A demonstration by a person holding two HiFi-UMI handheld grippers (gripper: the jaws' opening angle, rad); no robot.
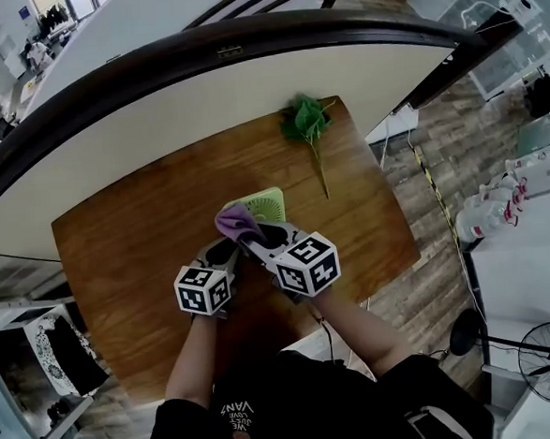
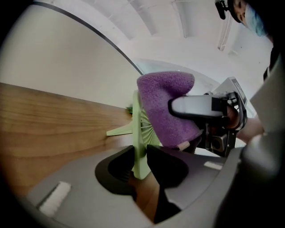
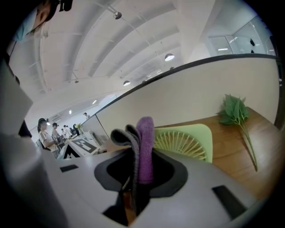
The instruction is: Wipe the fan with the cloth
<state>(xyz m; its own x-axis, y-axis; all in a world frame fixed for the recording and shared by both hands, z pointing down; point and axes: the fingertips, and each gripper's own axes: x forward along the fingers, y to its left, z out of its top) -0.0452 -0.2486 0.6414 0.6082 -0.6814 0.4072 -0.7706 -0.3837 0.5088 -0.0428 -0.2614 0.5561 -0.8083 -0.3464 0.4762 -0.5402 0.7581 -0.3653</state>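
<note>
A small light-green fan stands upright on the wooden table. In the left gripper view its flat rim sits between my left gripper's jaws, whose pads press it from both sides. A purple cloth is folded and pinched in my right gripper, and its jaws are shut on it. The cloth lies against the fan's grille on the right side. The fan's grille shows just behind the cloth in the right gripper view. Both grippers meet at the fan, the left one just beside the right.
A green leafy sprig lies on the table beyond the fan, toward the far right corner. A curved white partition with a dark rim borders the table's far side. A black pedestal fan stands on the floor to the right.
</note>
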